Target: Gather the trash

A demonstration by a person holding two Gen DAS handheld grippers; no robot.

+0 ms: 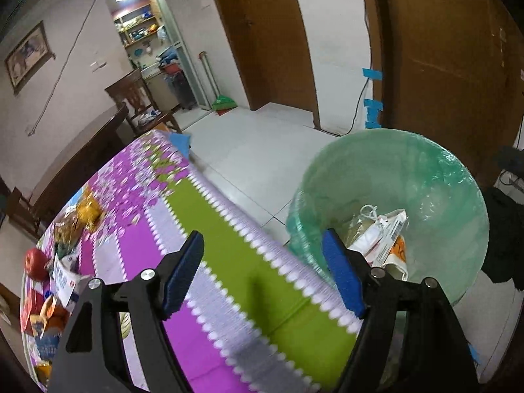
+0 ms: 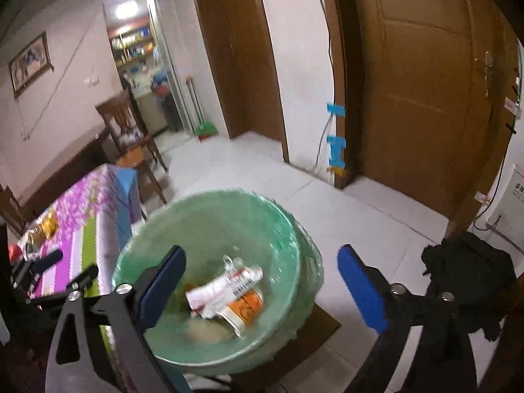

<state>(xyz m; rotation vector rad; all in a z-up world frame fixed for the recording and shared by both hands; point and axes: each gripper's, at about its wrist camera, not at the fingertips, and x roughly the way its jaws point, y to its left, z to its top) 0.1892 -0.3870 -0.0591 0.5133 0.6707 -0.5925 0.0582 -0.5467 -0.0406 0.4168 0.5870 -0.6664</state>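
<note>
Both claws, left [image 1: 262,275] and right [image 2: 262,281], gaped empty; swinging back over the tabletop [image 1: 229,262] squarely suited the next wrapper [image 1: 88,211].

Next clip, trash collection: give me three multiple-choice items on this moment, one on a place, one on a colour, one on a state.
1. Where does the white tube lie?
A. in the bin
B. on the table
C. on the floor

2. What colour is the bin liner?
A. black
B. pale green
C. red

3. How does the right gripper stand?
A. shut on a cup
B. shut, empty
C. open, empty

Answers: 1 A, it rests among the trash inside the bin; 2 B, translucent green plastic lines the rim; 3 C, its blue pads stand wide apart above the bin with nothing between them.
</note>
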